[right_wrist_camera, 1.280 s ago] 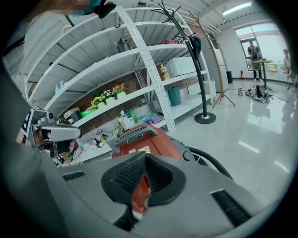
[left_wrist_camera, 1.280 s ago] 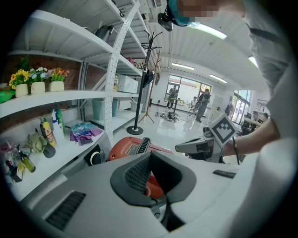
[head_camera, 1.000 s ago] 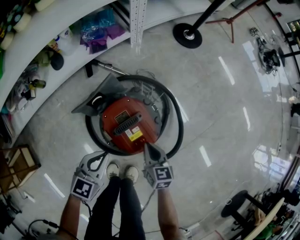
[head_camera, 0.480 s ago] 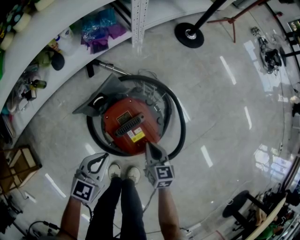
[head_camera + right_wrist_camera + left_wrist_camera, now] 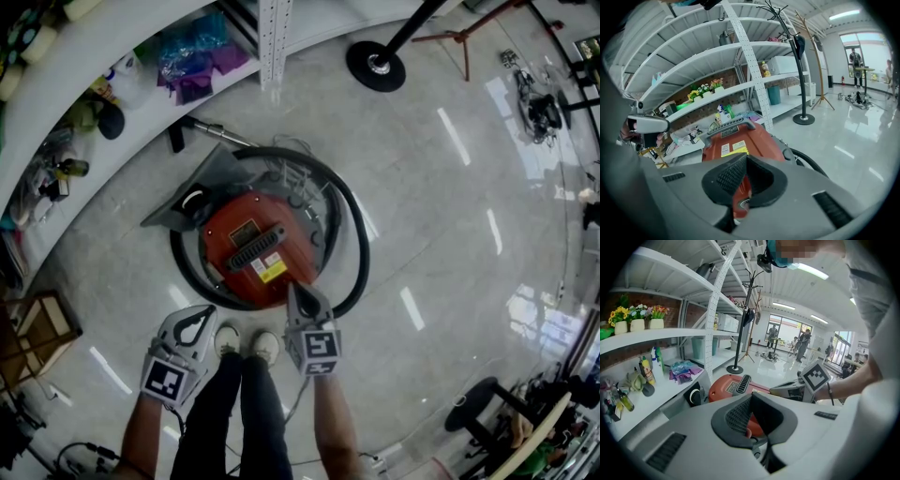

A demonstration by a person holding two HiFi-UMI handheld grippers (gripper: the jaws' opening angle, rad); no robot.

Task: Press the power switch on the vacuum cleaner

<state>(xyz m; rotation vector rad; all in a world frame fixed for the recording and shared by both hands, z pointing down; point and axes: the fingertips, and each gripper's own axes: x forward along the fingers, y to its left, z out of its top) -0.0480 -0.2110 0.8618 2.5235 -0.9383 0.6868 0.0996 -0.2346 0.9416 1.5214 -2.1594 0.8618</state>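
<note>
The red round vacuum cleaner (image 5: 258, 246) stands on the floor just ahead of the person's shoes (image 5: 246, 343), with a black handle (image 5: 255, 251) across its top and a black hose (image 5: 357, 246) ringed round it. My right gripper (image 5: 292, 288) is shut, and its tip lies over the vacuum's near right edge. In the right gripper view the red body (image 5: 740, 138) fills the space behind the shut right gripper (image 5: 744, 157). My left gripper (image 5: 207, 313) is shut and held back at the near left, clear of the vacuum (image 5: 724, 385). I cannot pick out the switch itself.
A grey floor nozzle (image 5: 192, 199) and its tube lie at the vacuum's far left. White shelves (image 5: 112, 56) with bottles and cloths curve along the left. A coat stand's black base (image 5: 375, 67) sits far ahead, a wooden crate (image 5: 33, 328) at left, a stool (image 5: 476, 409) at right.
Almost nothing. The right gripper has shifted slightly left while its tip stays at the vacuum's near edge. The left gripper holds its place.
</note>
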